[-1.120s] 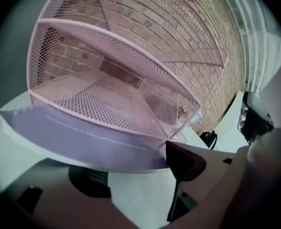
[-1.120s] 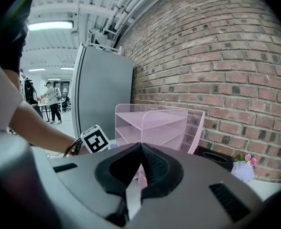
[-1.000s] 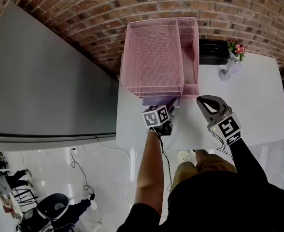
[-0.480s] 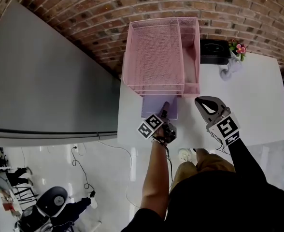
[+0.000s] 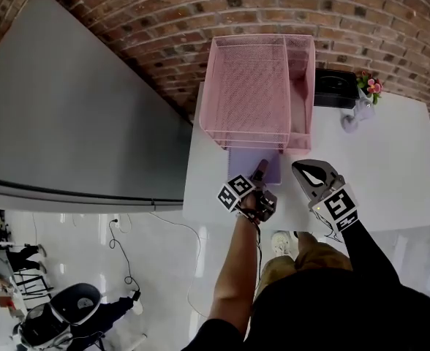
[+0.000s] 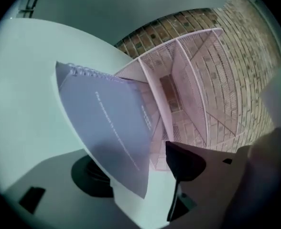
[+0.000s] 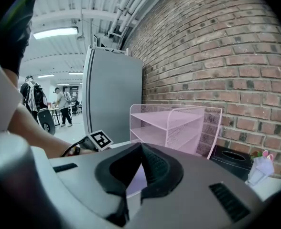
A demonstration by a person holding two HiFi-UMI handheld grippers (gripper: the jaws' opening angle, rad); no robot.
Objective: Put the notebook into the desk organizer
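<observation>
The pink mesh desk organizer [image 5: 253,86] stands at the back left of the white table [image 5: 390,167]. A purple spiral notebook [image 5: 250,165] lies in front of it, its far end under the lowest tier. In the left gripper view the notebook [image 6: 109,123] tilts up toward the organizer [image 6: 188,80], and its near corner lies over one jaw. My left gripper [image 5: 259,172] [image 6: 138,168] is open, with bare table showing between the jaws. My right gripper [image 5: 306,168] [image 7: 140,159] is shut on nothing, to the right of the notebook, and faces the organizer [image 7: 169,125].
A black tissue box [image 5: 333,88] [image 7: 233,156] and a small flower vase [image 5: 366,93] [image 7: 260,168] stand right of the organizer. A grey refrigerator [image 5: 76,123] [image 7: 109,99] flanks the table's left. A brick wall runs behind. People stand far off on the floor.
My left gripper has drawn back from the organizer's front toward the table's near edge, and more of the notebook now shows in front of the organizer. The right gripper has hardly moved.
</observation>
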